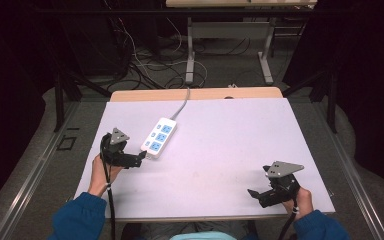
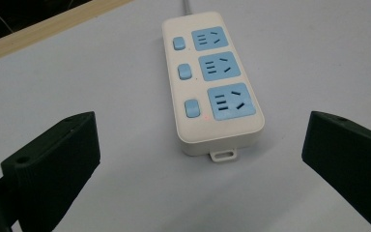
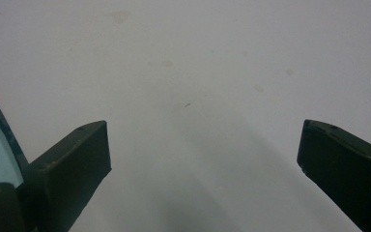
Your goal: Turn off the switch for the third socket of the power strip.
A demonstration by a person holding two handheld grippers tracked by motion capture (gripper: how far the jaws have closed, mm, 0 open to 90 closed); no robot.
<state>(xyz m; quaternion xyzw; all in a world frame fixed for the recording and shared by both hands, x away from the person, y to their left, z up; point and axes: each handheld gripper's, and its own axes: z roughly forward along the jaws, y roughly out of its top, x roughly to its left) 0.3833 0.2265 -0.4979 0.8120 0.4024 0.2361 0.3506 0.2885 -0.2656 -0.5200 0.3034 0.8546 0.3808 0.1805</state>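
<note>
A white power strip [image 1: 158,137] with three blue sockets and blue switches lies on the table's left half, its grey cord running to the far edge. My left gripper [image 1: 141,157] sits just at the strip's near end, jaws open. In the left gripper view the power strip [image 2: 211,82] lies ahead between the wide-apart jaws, with the left gripper [image 2: 200,145] holding nothing. My right gripper [image 1: 253,193] rests near the front right of the table, open. In the right gripper view, the right gripper [image 3: 205,145] has bare table surface between its jaws.
The table [image 1: 230,135] has a pale lilac-white top with a wooden strip [image 1: 200,93] at the far edge. Behind it are metal desk legs [image 1: 190,50] and tangled cables [image 1: 145,65] on the floor. Dark curtains flank both sides.
</note>
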